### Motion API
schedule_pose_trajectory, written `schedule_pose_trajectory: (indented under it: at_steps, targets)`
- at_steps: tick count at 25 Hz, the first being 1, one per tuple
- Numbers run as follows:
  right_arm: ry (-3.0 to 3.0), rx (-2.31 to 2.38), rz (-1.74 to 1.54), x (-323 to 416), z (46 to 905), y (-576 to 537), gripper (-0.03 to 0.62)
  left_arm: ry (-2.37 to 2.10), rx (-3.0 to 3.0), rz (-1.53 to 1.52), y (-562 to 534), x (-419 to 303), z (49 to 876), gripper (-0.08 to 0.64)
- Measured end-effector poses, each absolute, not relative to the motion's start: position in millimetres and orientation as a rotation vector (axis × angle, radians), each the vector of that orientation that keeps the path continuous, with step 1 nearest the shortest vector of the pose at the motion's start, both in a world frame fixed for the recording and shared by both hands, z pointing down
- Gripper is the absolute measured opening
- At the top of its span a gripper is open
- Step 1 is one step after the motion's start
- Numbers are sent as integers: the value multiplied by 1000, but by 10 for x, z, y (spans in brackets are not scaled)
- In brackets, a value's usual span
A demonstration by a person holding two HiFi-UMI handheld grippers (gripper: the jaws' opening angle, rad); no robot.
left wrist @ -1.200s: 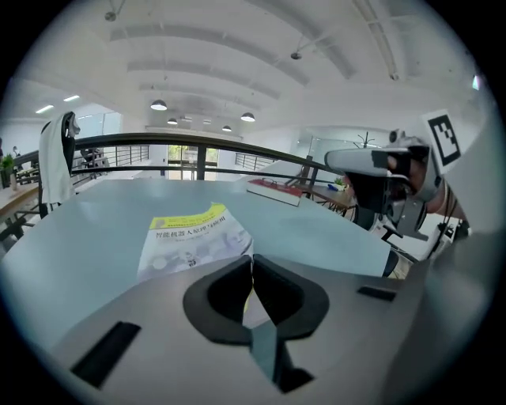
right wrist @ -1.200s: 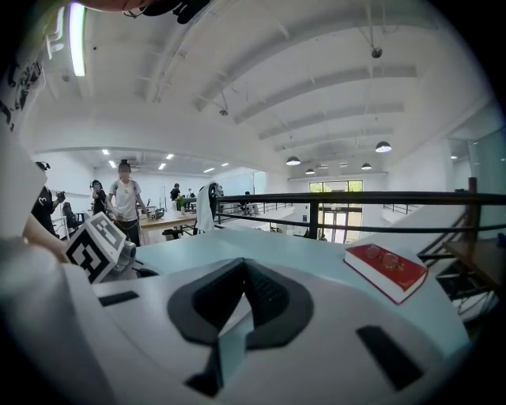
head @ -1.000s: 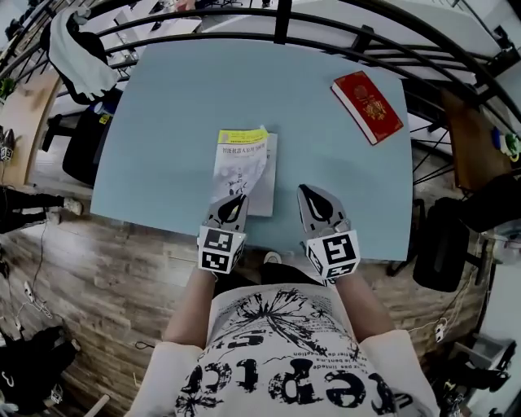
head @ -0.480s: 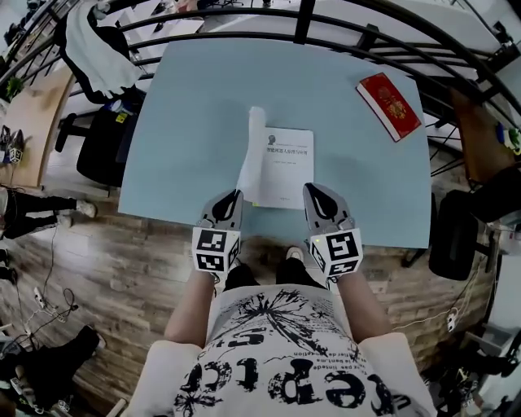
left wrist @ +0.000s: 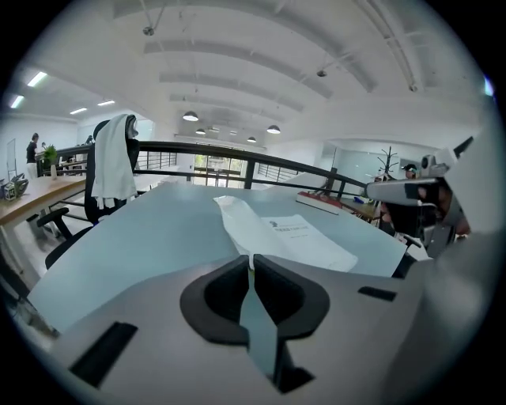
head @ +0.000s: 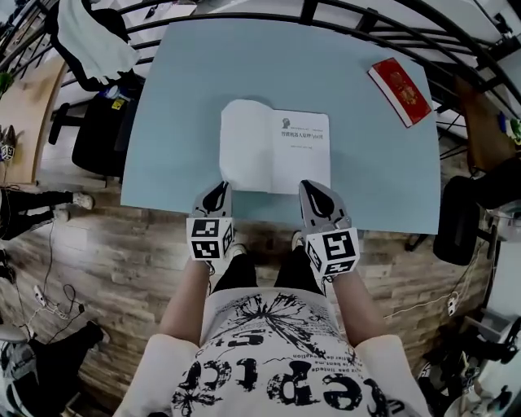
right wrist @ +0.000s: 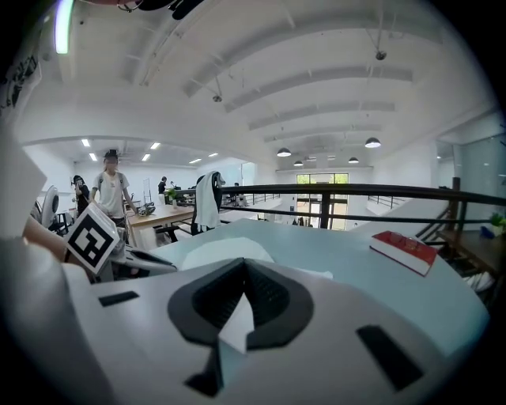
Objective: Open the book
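A white book lies open and flat on the light blue table, its left leaf blank and its right page printed. My left gripper sits just short of the book's near left corner, jaws shut and empty. Just short of the near right corner is my right gripper, also shut with nothing in it. In the left gripper view the open book lies ahead of the shut jaws. The right gripper view shows a pale page beyond its closed tips.
A red book lies at the table's far right corner, also in the right gripper view. A black railing runs behind the table. A chair draped with a white garment stands at the far left. People stand in the distance.
The book's cover went from lifted, through upright, to flat on the left, so the book now lies open. Both grippers drew back to the table's near edge.
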State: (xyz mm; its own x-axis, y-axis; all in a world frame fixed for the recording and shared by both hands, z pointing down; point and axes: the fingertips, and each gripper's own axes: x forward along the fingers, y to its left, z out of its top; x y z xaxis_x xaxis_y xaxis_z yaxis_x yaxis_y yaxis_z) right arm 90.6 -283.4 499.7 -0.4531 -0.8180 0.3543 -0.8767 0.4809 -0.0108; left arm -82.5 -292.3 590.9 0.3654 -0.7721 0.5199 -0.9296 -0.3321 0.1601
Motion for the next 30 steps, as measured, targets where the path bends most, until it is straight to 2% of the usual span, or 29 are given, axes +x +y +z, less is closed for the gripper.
schedule_pose_trajectory:
  at_steps: [11, 14, 16, 18, 23, 26, 30]
  targets:
    - [-2362, 1492, 300, 765, 5304, -2611, 12, -1407, 2088, 605, -2965, -1148, 6699, 38]
    - [-2345, 1488, 298, 738, 5369, -2570, 12, -1401, 2083, 619, -2979, -1151, 6743, 77]
    - [-2341, 1489, 296, 706, 5369, -2562, 12, -1396, 2076, 610, -2964, -1171, 6744, 142]
    - [-2342, 1491, 278, 670, 5323, -2568, 12, -1393, 2073, 581, -2947, -1199, 6688, 160]
    - [-2358, 1510, 205, 655, 5108, -2584, 12, -1406, 2142, 499, -2931, -1167, 6269, 156]
    - [-2385, 1512, 164, 702, 4907, -2584, 11, -1396, 2243, 459, -2948, -1002, 5884, 100]
    - [-2430, 1511, 76, 750, 4607, -2614, 11, -1409, 2417, 379, -2976, -777, 5225, 64]
